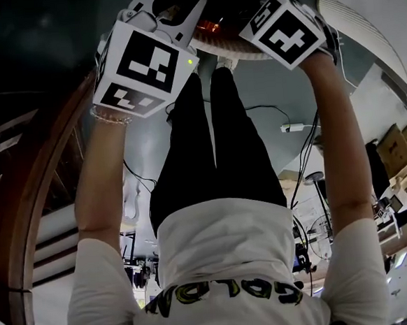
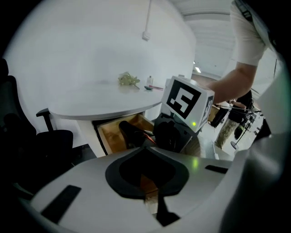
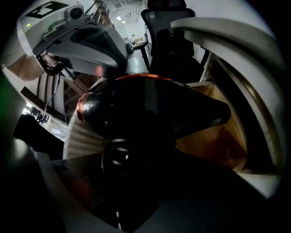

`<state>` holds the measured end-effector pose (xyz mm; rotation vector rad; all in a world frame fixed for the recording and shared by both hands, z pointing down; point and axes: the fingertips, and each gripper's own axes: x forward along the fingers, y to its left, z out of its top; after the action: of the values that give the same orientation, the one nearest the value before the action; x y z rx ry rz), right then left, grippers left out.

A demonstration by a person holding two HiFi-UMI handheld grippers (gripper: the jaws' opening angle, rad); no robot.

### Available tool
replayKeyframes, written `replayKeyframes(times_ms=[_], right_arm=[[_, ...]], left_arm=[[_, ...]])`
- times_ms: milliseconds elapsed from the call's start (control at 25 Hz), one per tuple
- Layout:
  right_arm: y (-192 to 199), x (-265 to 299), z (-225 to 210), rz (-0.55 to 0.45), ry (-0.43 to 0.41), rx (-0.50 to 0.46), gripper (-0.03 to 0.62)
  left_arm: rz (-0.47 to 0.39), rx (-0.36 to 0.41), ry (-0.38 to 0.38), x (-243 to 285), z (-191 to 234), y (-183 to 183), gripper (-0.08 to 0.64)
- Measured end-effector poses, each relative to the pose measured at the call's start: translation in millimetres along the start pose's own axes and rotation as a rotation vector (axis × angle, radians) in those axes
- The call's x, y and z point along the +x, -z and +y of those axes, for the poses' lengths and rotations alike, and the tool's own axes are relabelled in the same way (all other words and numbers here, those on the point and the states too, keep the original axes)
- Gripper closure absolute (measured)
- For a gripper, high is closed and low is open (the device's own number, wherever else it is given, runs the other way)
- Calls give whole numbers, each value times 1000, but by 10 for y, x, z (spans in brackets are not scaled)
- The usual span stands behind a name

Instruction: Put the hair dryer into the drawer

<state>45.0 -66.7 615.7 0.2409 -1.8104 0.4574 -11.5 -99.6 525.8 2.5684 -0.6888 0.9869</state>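
My right gripper (image 3: 122, 182) is shut on the handle of the black hair dryer (image 3: 150, 109), which has an orange ring at its back. The dryer hangs over the open wooden drawer (image 3: 213, 141) under the white table (image 3: 227, 36). In the left gripper view, the right gripper (image 2: 175, 132) holds the hair dryer (image 2: 129, 134) at the mouth of the drawer (image 2: 109, 129). My left gripper (image 2: 152, 200) is shut with nothing in it, a little back from the drawer. In the head view, both marker cubes hide the jaws of the left gripper (image 1: 167, 10) and the right.
A round white table (image 2: 91, 91) carries a green sprig (image 2: 128, 80) and a small bottle (image 2: 150, 82). A black office chair (image 2: 50, 136) stands left of the drawer. A ribbed beige column (image 3: 82, 141) rises beside the drawer. Cables lie on the floor (image 1: 285, 127).
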Motion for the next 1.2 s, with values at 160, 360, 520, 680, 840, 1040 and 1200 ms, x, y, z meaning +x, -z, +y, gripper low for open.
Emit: replayKeyframes(times_ms=[160,360,520,680,840,1040,1200], right_arm=[[36,169,-145,52,45,-16,350],[22,354,-188,92,61,-6,350],[-115,456,-257,118,94,-50,348],[-41,555,-249,186,102,-23,348],[-32,595,-284,208,120,-37,347],[-33,658,-314,232,134,-48,344],[54,691,-337,285,153,-41,339]], left_arm=[[66,48,17,206,79,133,549],[132,93,43,308,132,268,549],[170,130,39,377,190,396,549],[189,126,51,416,179,471,549],[207,135,55,457,134,491,549],[227,116,61,494,136,573,549],[214,88,59,487,157,551,549]])
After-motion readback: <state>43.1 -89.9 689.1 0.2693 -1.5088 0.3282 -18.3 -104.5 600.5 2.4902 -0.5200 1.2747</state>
